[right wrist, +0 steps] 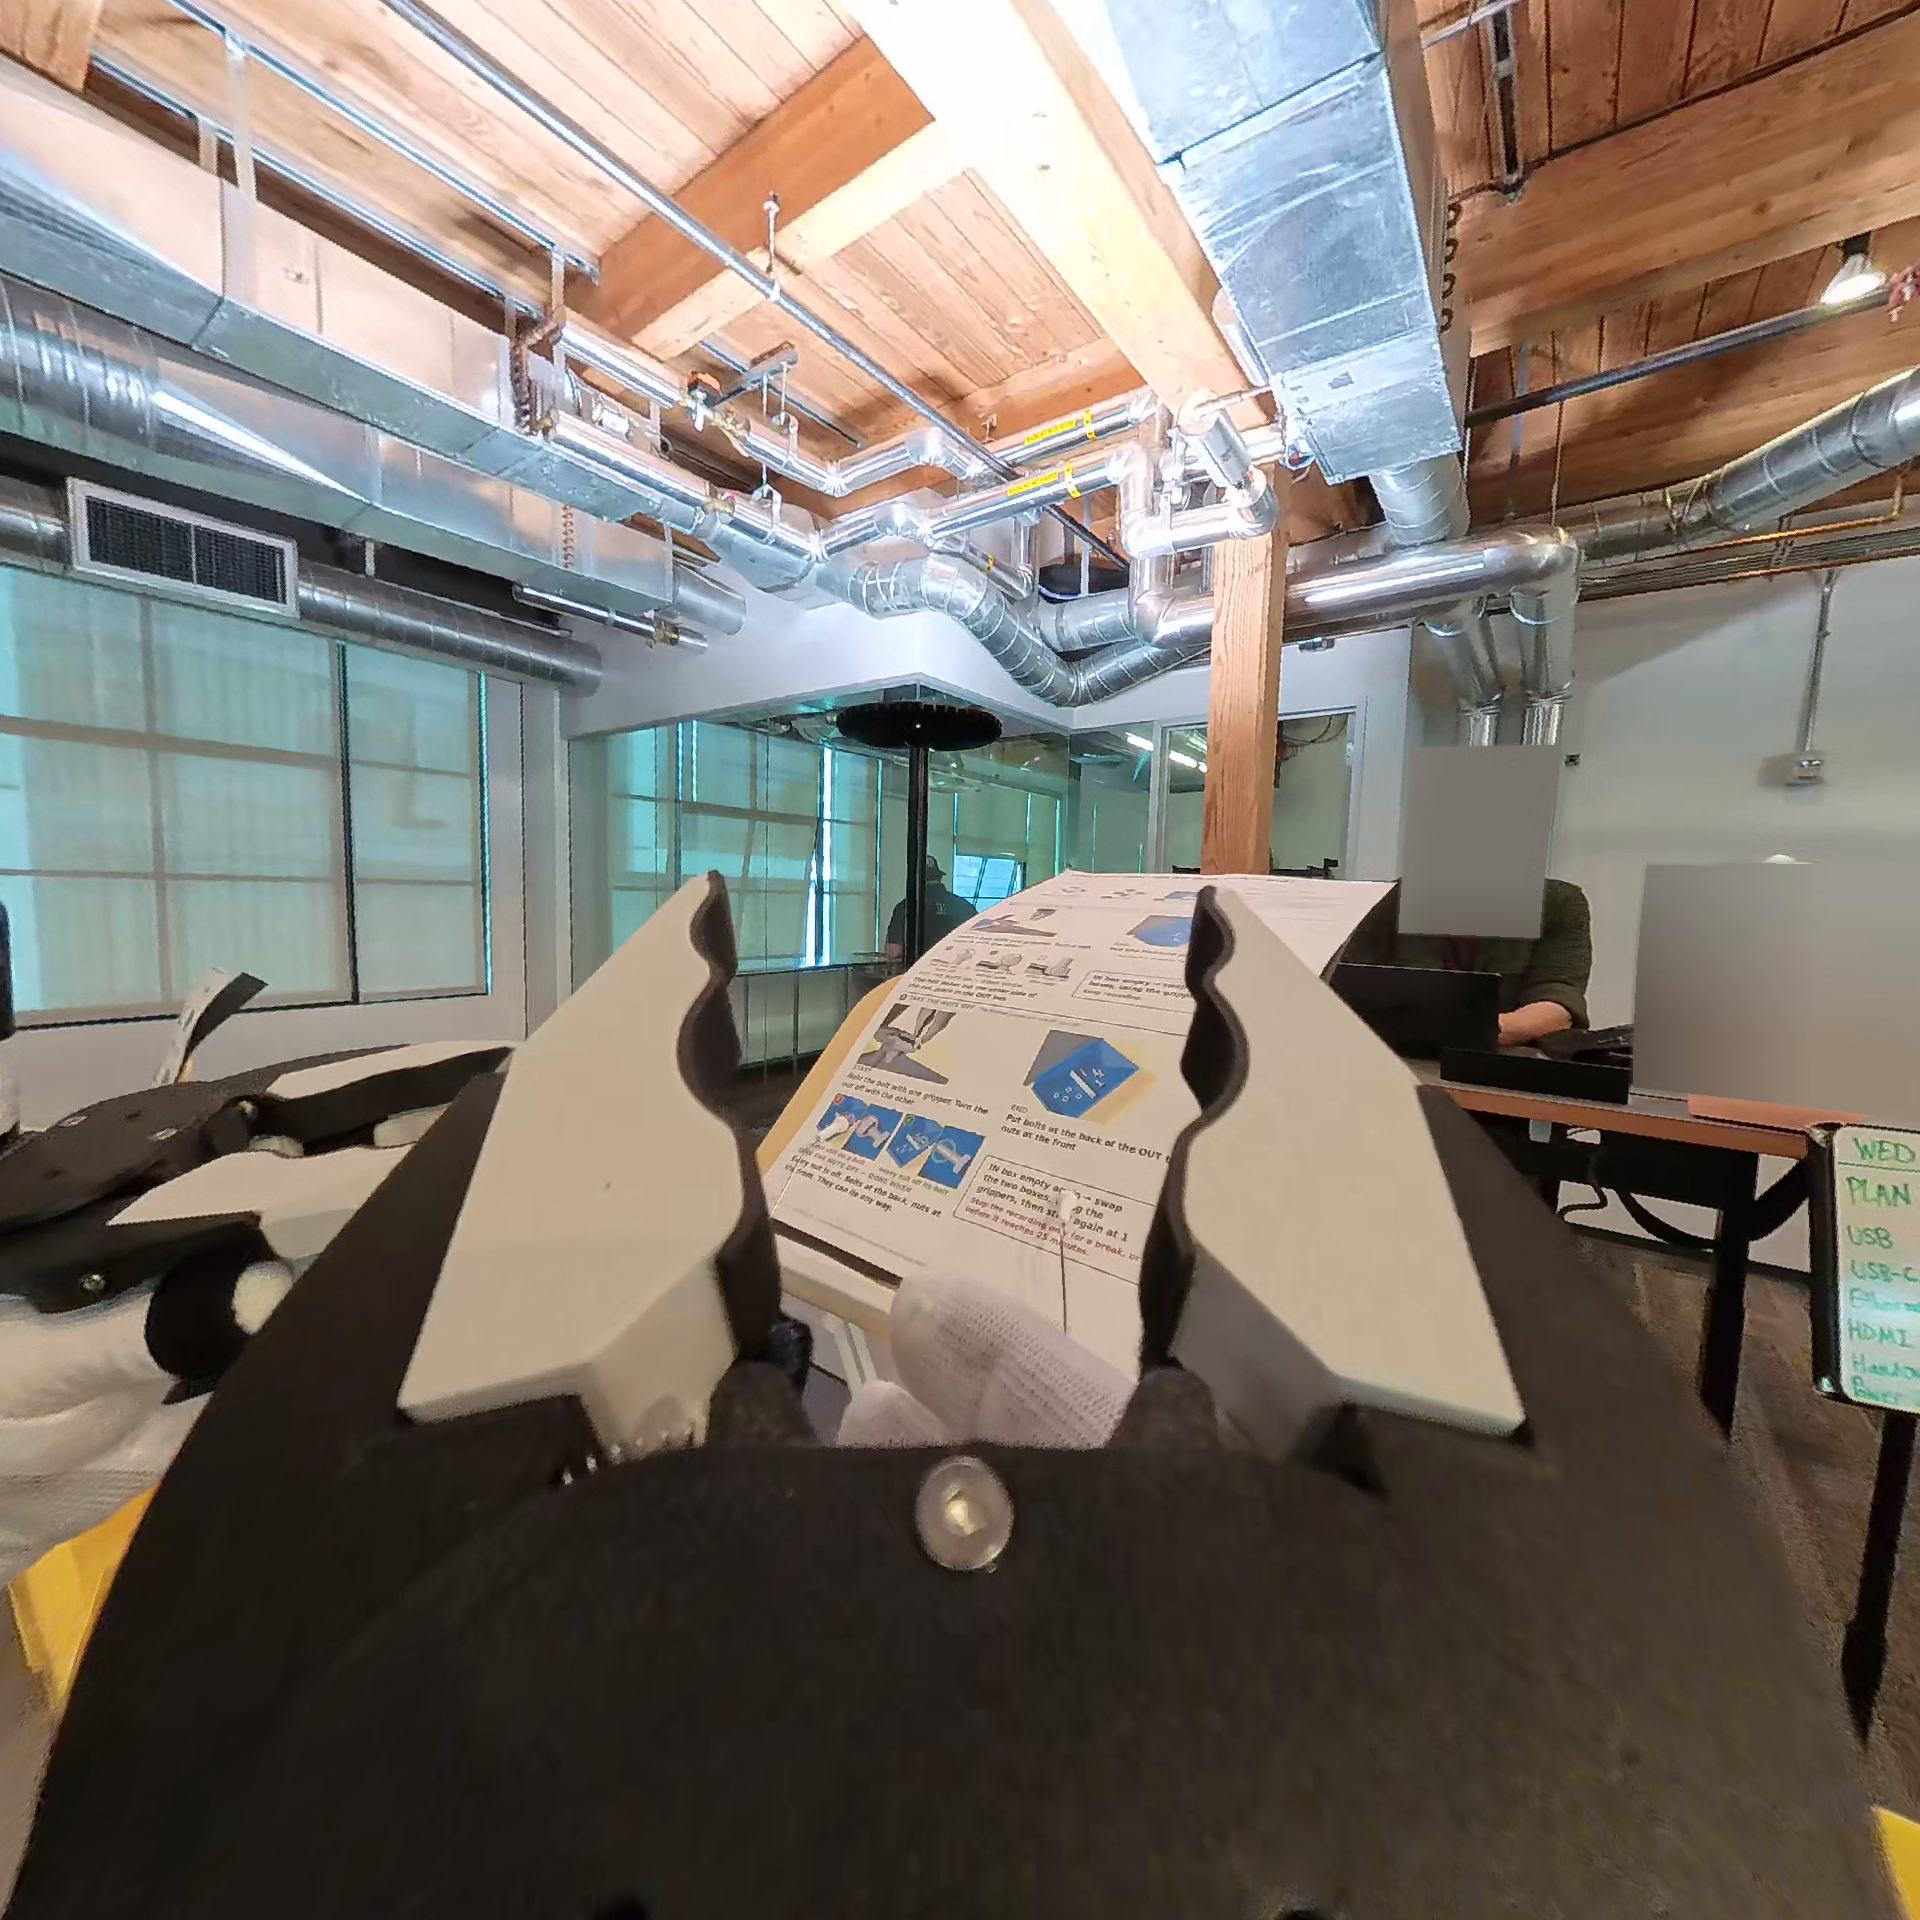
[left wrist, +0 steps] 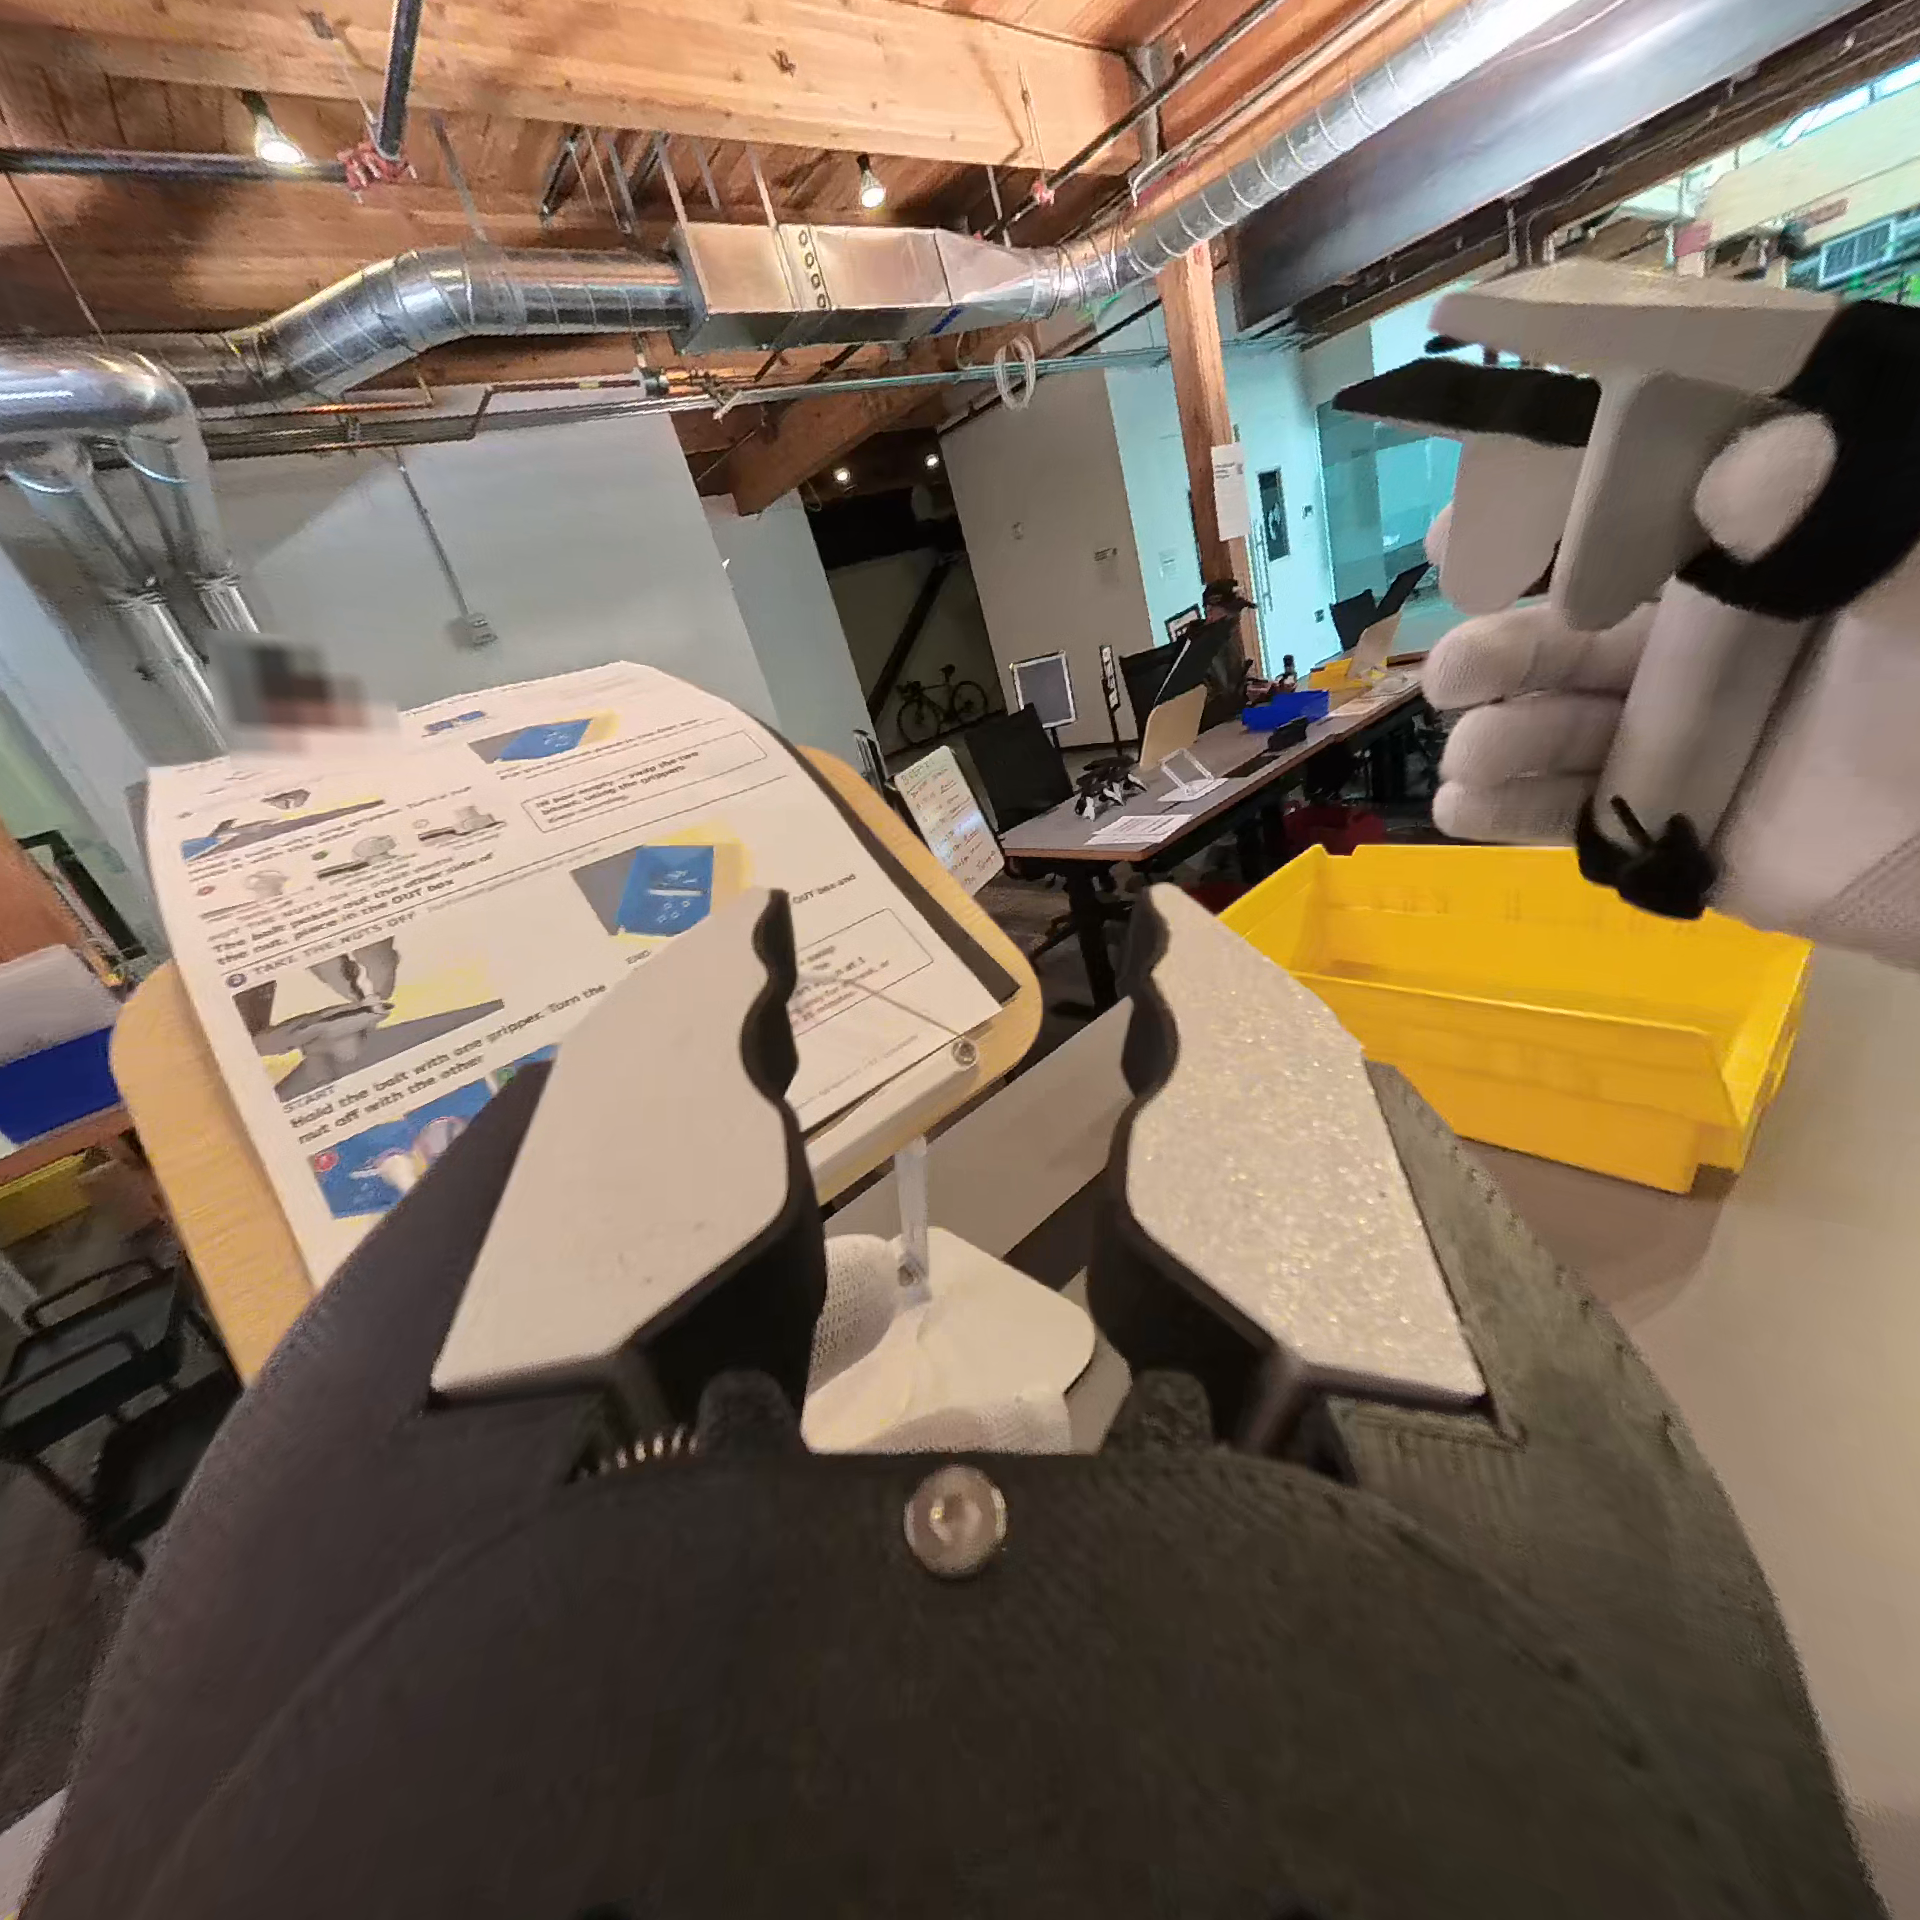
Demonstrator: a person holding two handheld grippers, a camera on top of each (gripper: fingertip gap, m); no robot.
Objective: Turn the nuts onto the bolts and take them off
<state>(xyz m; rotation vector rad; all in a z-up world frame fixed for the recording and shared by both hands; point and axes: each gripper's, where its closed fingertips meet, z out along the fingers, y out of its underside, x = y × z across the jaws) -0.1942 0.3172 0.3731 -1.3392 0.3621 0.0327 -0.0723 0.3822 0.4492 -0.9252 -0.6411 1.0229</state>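
The left gripper (left wrist: 961, 997) fills the lower half of its own view, its jaws spread wide with nothing between them. The right gripper (right wrist: 961, 997) stands the same in its view: jaws parted, empty, tilted up toward the ceiling ducts. In the left wrist view the right gripper shows again at the upper right edge, held by a white-gloved hand (left wrist: 1507, 717).

Behind the left gripper's fingers, in the centre left of the frame, a printed instruction sheet (left wrist: 499, 883) leans on a pale wooden stand (left wrist: 208, 1164). To the right of centre a yellow bin (left wrist: 1507, 997) sits on the grey table (left wrist: 1714, 1351); its inside shows no parts from this angle.

No nuts or bolts appear in either view, so where they lie cannot be told. Judged from the task, they would be small, hard, stiff metal pieces, light but smooth and apt to slip or roll. A bolt is probably best gripped across its head or bare shank, seated in the wavy notches of the pads, and a nut across two opposite flats.
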